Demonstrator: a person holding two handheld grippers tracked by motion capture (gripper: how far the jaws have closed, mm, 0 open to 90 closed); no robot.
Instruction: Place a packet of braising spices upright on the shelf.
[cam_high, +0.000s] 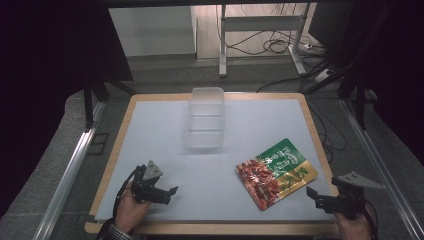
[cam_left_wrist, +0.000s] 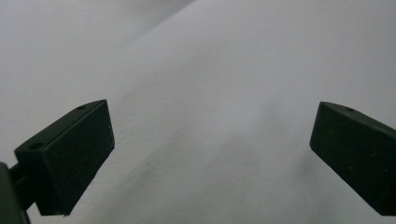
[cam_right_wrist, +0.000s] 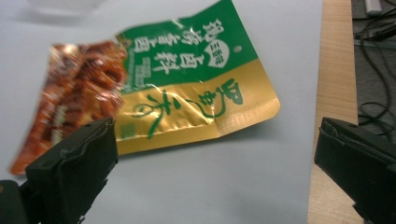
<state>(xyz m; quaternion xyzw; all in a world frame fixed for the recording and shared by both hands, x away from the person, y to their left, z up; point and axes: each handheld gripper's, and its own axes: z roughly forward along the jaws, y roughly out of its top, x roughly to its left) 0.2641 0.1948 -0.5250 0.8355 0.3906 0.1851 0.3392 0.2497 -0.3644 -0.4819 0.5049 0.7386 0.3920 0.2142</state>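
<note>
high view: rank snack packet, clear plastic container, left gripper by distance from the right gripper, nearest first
1. Snack packet: lies flat just left of the right gripper, on the table's right side.
2. Left gripper: across the near edge, at the table's left.
3. Clear plastic container: far middle of the table, by the back edge.

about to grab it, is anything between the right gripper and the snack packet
Nothing visible. The right gripper is open, with bare table mat between its jaws and the snack packet. The clear plastic container sits farther back on the table, off that path.
</note>
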